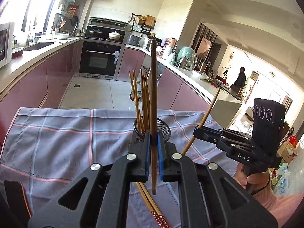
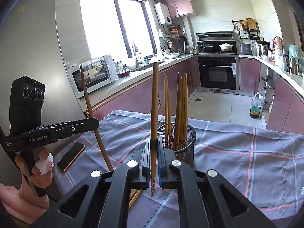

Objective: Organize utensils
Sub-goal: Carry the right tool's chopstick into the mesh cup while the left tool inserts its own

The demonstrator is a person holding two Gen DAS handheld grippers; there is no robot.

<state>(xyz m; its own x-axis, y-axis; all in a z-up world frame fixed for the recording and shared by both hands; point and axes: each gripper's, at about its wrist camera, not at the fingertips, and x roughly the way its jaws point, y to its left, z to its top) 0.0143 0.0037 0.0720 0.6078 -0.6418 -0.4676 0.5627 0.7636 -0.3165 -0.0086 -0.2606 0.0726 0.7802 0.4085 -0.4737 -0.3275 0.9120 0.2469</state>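
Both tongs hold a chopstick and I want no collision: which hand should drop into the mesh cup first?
Probably right: the right tongs sit just beside the mesh cup, while the left tongs stand farther aside.

"DAS" — right gripper; "GenRobot.AI" — left gripper

Checked cloth matt, woven, wrinkled. Holder black wire mesh metal. Chopsticks smooth wood, patterned red ends. Grippers matt black plastic, blue rubbery pads, shiny metal pins. Phone glossy, near cloth's left edge.
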